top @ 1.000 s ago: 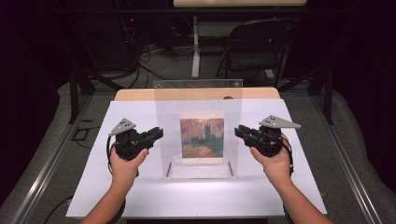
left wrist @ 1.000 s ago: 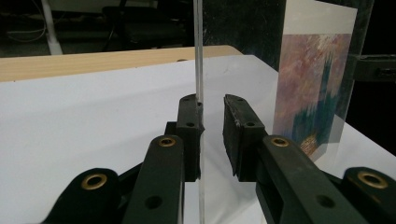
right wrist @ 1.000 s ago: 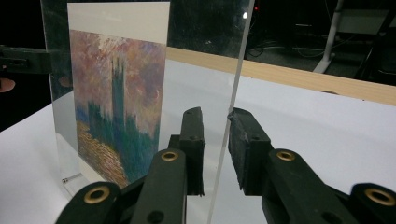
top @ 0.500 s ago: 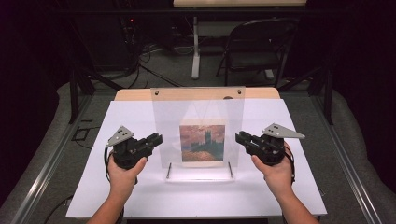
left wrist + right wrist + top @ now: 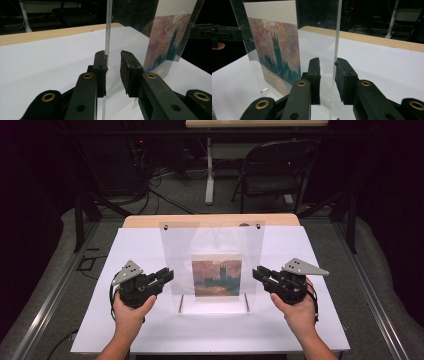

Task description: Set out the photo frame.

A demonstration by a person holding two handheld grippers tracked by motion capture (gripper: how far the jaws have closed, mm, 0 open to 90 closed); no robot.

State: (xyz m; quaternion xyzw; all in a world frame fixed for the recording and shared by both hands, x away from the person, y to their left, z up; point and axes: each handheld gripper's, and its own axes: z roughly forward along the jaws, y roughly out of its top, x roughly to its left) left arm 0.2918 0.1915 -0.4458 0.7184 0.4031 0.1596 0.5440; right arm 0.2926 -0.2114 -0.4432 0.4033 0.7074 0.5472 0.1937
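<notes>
Standing on a white desk [image 5: 150, 330] in a dark room: a clear acrylic frame [image 5: 212, 240] flanked by two hands.

Nearest, straddling the frame's left edge, left tool [image 5: 166, 275], jaws spread, one touching the pane. Straddling the right edge, right tool [image 5: 258, 272], jaws parted either side. Showing between them, a painted picture [image 5: 216, 277]. Sitting beyond the desk, a folding chair [image 5: 272, 172].

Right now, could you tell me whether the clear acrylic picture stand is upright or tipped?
Upright: the clear acrylic picture stand rises vertically from the white table.
</notes>
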